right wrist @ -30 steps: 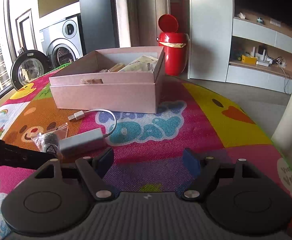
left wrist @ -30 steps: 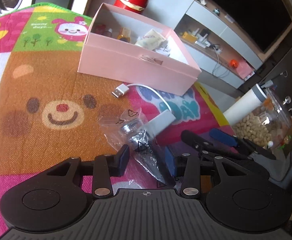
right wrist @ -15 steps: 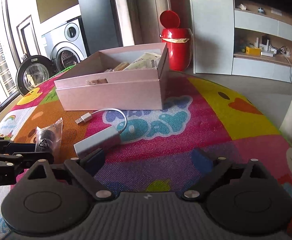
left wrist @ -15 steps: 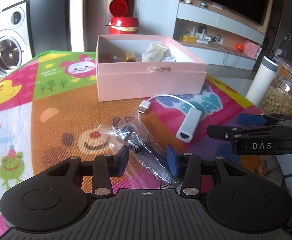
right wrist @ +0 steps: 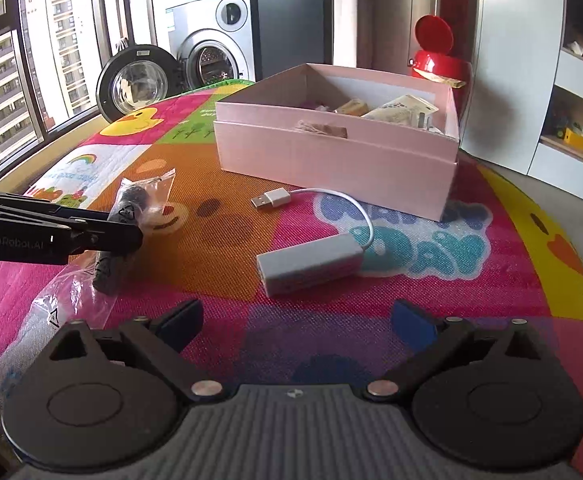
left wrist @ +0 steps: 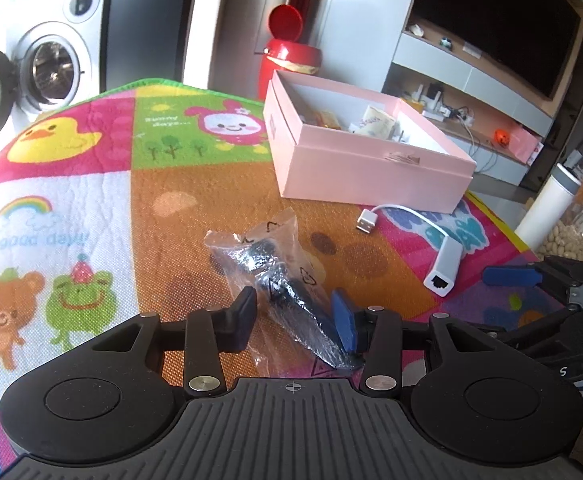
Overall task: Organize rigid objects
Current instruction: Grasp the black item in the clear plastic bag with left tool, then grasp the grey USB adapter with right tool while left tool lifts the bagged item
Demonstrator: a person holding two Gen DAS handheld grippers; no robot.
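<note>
Lying on the mat, the bag with a dark thing inside sits between the left gripper fingers, which have just opened a bit; they may touch it, but it is hard to tell. The right gripper has just opened wide, empty, near the adapter. The box sits behind.

In the left wrist view the pink box now sits at the upper right of the frame, having been at upper centre. The left gripper has opened slightly around the clear bag, without pressing it. In the right wrist view the right gripper has spread wide, nothing between its fingers, and the white adapter has shifted from lower left to centre.
</note>
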